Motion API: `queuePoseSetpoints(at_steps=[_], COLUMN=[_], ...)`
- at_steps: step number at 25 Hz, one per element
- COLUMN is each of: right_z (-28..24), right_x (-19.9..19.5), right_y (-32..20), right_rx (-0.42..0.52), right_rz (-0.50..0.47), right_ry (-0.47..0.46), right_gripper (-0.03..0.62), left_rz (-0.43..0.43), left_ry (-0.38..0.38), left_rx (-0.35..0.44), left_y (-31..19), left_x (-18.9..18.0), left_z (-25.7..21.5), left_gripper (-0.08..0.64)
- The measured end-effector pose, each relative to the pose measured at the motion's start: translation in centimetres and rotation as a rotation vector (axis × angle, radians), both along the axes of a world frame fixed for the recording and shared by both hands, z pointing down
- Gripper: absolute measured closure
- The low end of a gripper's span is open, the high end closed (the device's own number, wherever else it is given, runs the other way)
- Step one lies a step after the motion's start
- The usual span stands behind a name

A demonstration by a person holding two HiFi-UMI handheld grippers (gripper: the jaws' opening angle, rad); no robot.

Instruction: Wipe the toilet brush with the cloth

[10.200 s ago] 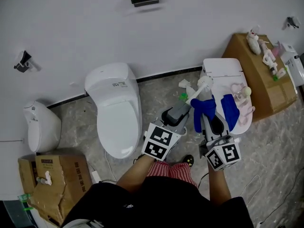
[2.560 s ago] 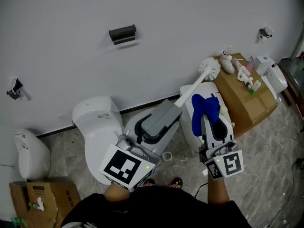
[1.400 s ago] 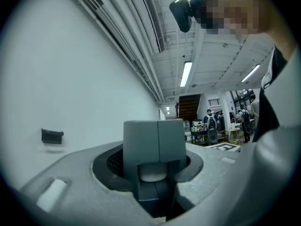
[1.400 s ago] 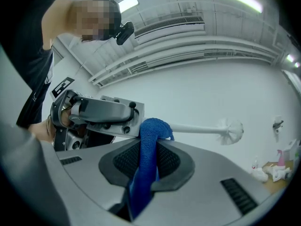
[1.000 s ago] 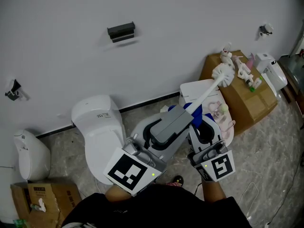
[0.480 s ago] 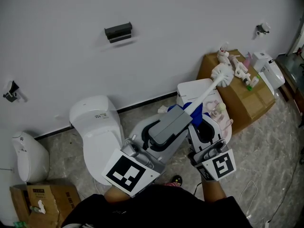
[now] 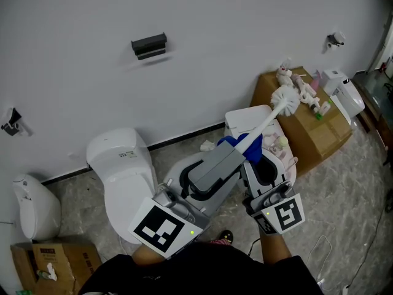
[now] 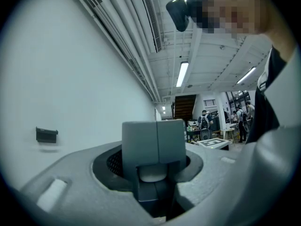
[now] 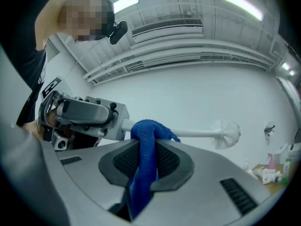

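- Centrally, toilet brush (image 7: 265, 123): white, held clear of the floor (bristle head at the end farthest from the person).
- Left gripper (image 7: 238, 150): jaws clamped on the brush's handle end.
- Cloth (image 9: 143, 129): blue, looped over the brush's handle, just beyond the left jaws.
- Right gripper (image 9: 146, 150): jaws closed on the cloth, directly beneath the brush's handle.

Blue cloth (image 7: 232, 142) wraps the slanted handle of the white toilet brush (image 7: 268, 119).

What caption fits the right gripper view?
Right gripper holds blue cloth against the toilet brush handle gripped by left gripper.
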State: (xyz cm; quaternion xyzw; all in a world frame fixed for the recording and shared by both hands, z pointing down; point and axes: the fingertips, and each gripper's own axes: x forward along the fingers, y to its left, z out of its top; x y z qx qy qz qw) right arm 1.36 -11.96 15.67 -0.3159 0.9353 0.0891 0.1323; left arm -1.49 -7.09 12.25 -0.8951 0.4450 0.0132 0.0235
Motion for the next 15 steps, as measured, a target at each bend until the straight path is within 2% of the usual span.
queuePoseSetpoints(at_steps=[15], right_z=[0.3], right_x=[2.7], right_y=[-2.1], right_rx=[-0.026], right_rz=[0.089], right_ry=[-0.015], right_gripper=[0.523], left_rz=[0.045], left_ry=[-0.002], left_rx=[0.012], left_y=[0.3], left_x=[0.9], left_z=[0.2], left_gripper=[0.377])
